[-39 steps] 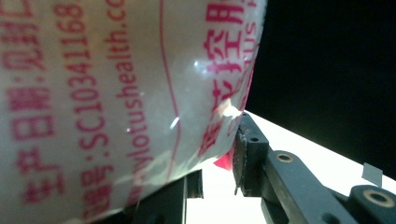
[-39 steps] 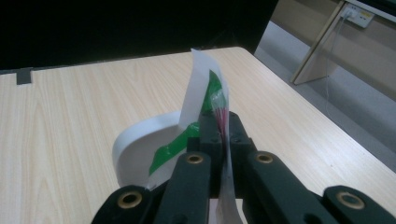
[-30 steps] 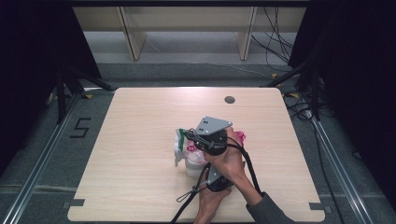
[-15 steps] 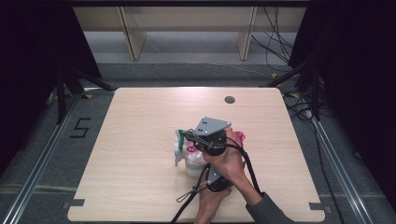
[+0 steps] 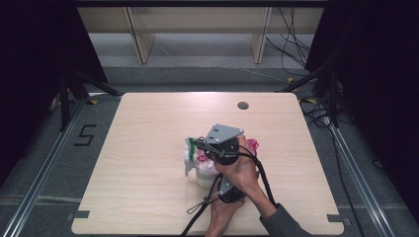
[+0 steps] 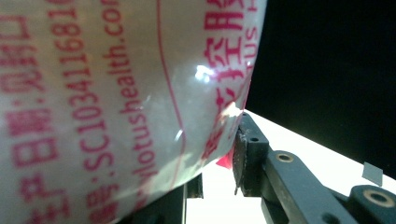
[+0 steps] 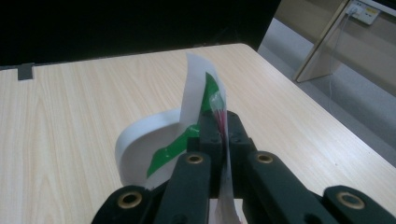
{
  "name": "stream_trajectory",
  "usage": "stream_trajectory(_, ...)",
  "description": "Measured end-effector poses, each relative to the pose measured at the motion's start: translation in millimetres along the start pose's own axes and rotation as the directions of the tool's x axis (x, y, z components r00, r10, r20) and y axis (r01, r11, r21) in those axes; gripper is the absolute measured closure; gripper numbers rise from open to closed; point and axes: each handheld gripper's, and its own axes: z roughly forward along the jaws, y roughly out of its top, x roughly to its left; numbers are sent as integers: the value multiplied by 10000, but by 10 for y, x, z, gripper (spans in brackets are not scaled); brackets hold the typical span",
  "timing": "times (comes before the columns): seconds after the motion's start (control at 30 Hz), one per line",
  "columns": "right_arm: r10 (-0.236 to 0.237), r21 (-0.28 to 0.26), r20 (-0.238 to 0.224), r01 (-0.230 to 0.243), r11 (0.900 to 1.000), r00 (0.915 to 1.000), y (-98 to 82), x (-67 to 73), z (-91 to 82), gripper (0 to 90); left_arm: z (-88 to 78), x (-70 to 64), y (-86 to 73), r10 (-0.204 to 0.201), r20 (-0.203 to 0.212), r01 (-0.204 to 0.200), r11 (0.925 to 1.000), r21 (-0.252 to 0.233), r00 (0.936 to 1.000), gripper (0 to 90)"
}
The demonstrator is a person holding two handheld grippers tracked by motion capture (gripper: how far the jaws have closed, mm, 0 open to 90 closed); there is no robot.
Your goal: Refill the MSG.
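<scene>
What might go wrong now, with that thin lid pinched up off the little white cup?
The right hand-held gripper pinches only a narrow strip of the foil lid, so the lid might tear or slip free. The left hand-held gripper presses the soft cup by its sides; a hard pull could squash or tip it.

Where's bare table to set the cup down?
Bare wood on the table's left half and along its far edge by the round hole. Crowded spot: near centre-right, both grippers on the white cup and its peeled lid film.

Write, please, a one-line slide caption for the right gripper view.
Right claw shut on the white-and-green peel-off foil lid of a round white plastic cup on the light wooden table.
</scene>
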Motion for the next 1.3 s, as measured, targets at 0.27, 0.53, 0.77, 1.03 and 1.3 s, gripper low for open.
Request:
stream_trajectory(0.27, -4, 85, -29, 4, 10000, 10000, -10, -2, 22, 897, -8, 5, 2, -69, 62, 69, 9999, 91, 10000, 752)
stream_trajectory(0.53, 73, 71, -77, -72, 9999, 9999, -2, -18, 22, 897, -8, 6, 11, 22, 54, -23, 9999, 120, 10000, 752)
stream_trajectory(0.77, -22, 103, -11, 22, 9999, 10000, 9, -12, 35, 897, -7, 17, 7, 43, 13, -43, 9999, 114, 10000, 752)
stream_trajectory(1.03, -56, 175, -7, 56, 9998, 10000, 23, 12, 41, 897, -11, 11, 22, -5, 66, 5, 10000, -33, 10000, 752)
stream_trajectory(1.3, -88, 123, -46, 89, 9999, 10000, 33, 20, 42, 897, -14, 11, 25, 24, 34, -24, 10000, -73, 10000, 752)
